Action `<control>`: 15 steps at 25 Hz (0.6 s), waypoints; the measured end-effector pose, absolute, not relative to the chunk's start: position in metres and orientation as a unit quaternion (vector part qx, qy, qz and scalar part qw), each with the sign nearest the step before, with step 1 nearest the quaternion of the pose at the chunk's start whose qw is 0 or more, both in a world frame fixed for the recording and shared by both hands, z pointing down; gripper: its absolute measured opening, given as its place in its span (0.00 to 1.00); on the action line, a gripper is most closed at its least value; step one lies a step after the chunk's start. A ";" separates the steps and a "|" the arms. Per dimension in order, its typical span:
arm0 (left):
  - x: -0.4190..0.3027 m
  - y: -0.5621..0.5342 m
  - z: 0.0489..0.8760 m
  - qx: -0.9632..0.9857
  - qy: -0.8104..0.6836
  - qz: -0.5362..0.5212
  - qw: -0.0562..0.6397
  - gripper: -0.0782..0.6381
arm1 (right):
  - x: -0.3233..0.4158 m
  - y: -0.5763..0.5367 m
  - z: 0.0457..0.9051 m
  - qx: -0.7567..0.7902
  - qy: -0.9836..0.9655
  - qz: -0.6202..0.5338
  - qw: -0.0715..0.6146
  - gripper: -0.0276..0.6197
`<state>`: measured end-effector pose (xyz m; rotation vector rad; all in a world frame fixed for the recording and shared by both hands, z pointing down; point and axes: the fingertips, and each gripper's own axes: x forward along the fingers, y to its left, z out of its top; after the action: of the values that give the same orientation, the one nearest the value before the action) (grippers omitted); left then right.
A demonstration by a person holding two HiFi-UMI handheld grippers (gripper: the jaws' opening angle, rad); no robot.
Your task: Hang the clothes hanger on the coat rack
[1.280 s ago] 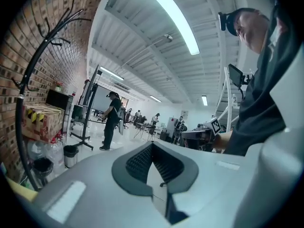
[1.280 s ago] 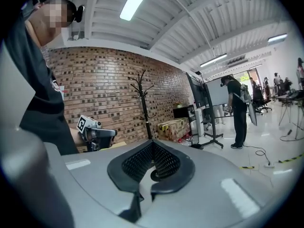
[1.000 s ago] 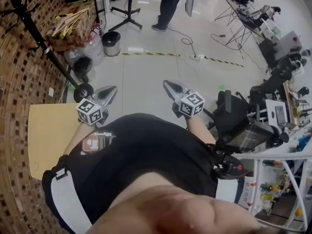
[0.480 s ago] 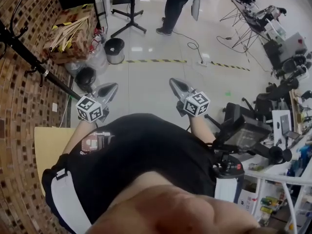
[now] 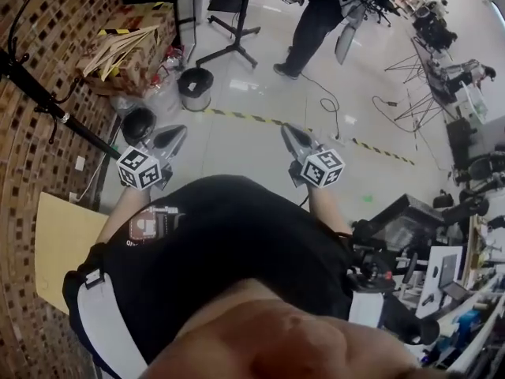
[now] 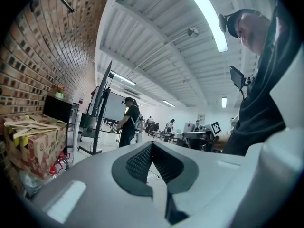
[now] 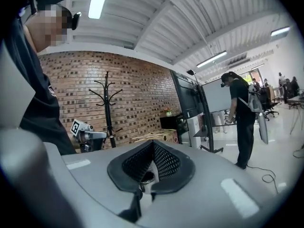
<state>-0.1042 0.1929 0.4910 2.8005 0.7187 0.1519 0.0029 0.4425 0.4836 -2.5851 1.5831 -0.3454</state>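
— Anything legible?
— Only the black-and-white square markers on the left gripper (image 5: 175, 135) and right gripper (image 5: 288, 131). The chest patch (image 5: 150, 226) is too small to read.
— Jaws?
— Both pairs are pressed together on nothing.
— The coat rack?
— The coat rack (image 7: 108, 103) stands upright against the brick wall (image 7: 142, 94), off the left gripper's left side and slightly ahead, hooks curving outward on top.
— What's around it?
— Ahead of the left gripper are a cardboard box (image 5: 130, 46) and a grey bin (image 5: 195, 88). Beyond the right gripper are striped floor tape (image 5: 245, 117) and a person in black (image 5: 316, 22).
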 end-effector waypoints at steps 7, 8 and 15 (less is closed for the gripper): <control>-0.028 0.213 0.498 0.968 0.204 0.053 0.134 0.11 | 0.104 0.454 0.484 -0.826 0.551 -0.113 0.039 0.06; -0.017 0.214 0.500 0.968 0.205 0.056 0.133 0.11 | 0.116 0.452 0.487 -0.825 0.551 -0.116 0.039 0.06; 0.069 0.178 0.519 0.963 0.219 0.065 0.140 0.11 | 0.195 0.413 0.509 -0.829 0.542 -0.133 0.040 0.06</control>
<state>0.0694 0.1778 0.5189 2.7837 0.6337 0.1874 0.1953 0.4129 0.5090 -2.5384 1.6608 -0.4070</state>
